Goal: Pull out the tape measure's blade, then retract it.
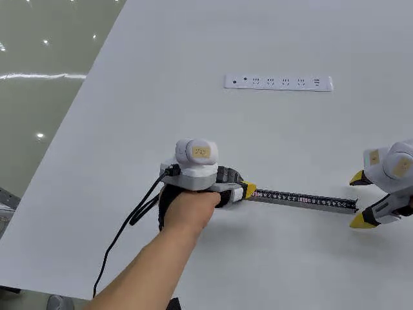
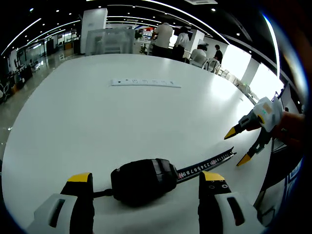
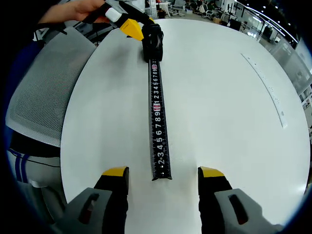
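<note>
A black tape measure case [image 2: 144, 180] lies on the white table [image 1: 193, 116] between the fingers of my left gripper [image 2: 146, 178], which stands open with a gap on each side of the case. In the head view my left gripper [image 1: 236, 185] sits over the case [image 1: 228, 175]. The black blade [image 1: 303, 199] runs right along the table from the case. Its hooked end [image 3: 161, 174] rests just ahead of my right gripper [image 3: 163, 171], which is open and not touching it. My right gripper [image 1: 359, 199] is at the table's right side.
A white power strip [image 1: 277, 82] lies flat further back on the table. The table's left edge [image 1: 58, 142] drops to a glossy floor. A black cable [image 1: 122, 226] trails from the left gripper. People stand far behind the table [image 2: 165, 34].
</note>
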Demonstrator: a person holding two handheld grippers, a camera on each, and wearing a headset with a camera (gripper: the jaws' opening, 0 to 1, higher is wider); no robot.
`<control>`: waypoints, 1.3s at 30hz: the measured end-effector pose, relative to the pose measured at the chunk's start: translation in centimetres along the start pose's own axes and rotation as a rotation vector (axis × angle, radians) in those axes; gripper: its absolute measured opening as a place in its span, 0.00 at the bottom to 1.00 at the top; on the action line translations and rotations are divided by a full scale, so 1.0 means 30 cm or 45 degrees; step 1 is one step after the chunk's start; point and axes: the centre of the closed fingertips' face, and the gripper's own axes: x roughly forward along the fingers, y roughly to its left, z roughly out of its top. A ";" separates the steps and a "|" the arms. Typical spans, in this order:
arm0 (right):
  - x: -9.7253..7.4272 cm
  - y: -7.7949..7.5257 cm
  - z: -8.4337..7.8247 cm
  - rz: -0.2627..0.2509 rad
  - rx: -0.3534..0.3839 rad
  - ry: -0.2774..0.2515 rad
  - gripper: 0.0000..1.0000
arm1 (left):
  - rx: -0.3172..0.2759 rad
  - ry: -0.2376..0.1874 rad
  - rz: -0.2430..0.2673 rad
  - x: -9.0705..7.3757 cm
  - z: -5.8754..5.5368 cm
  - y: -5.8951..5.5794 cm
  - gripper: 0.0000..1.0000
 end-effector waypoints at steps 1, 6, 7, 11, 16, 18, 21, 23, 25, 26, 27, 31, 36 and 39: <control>0.001 -0.001 -0.002 0.003 -0.006 0.003 0.53 | -0.008 0.000 -0.001 0.006 -0.001 0.003 0.85; 0.007 -0.001 -0.007 0.016 -0.023 0.010 0.47 | -0.016 0.012 0.009 0.016 -0.010 0.010 0.85; 0.008 0.000 -0.008 0.021 -0.026 0.011 0.46 | -0.021 0.014 0.016 0.020 -0.012 0.015 0.84; 0.012 -0.009 -0.011 0.016 -0.032 0.017 0.43 | -0.029 0.004 0.007 0.028 -0.011 0.013 0.82; 0.016 -0.014 -0.010 0.019 -0.047 0.015 0.37 | -0.032 0.005 0.008 0.037 -0.015 0.014 0.78; 0.018 -0.014 -0.011 0.023 -0.050 0.019 0.35 | -0.035 0.006 0.009 0.041 -0.015 0.015 0.78; 0.019 -0.019 -0.013 0.021 -0.062 0.022 0.33 | -0.038 0.008 0.011 0.043 -0.016 0.015 0.77; 0.019 -0.021 -0.012 0.023 -0.059 0.019 0.31 | -0.045 0.001 0.011 0.046 -0.013 0.016 0.77; 0.019 -0.023 -0.012 0.022 -0.073 0.023 0.30 | -0.032 -0.011 0.014 0.046 -0.006 0.019 0.73; 0.019 -0.023 -0.012 0.021 -0.077 0.024 0.29 | -0.030 -0.012 0.016 0.046 -0.004 0.020 0.73; 0.019 -0.021 -0.012 0.024 -0.083 0.024 0.29 | -0.034 -0.011 0.015 0.046 -0.003 0.021 0.73; 0.020 -0.022 -0.012 0.020 -0.094 0.023 0.26 | -0.040 -0.009 0.021 0.048 -0.002 0.027 0.71; 0.019 -0.014 -0.013 0.028 -0.102 0.025 0.21 | -0.049 -0.008 0.024 0.054 -0.005 0.033 0.70; 0.018 -0.013 -0.017 0.028 -0.111 0.025 0.20 | -0.049 -0.007 0.025 0.056 -0.005 0.033 0.69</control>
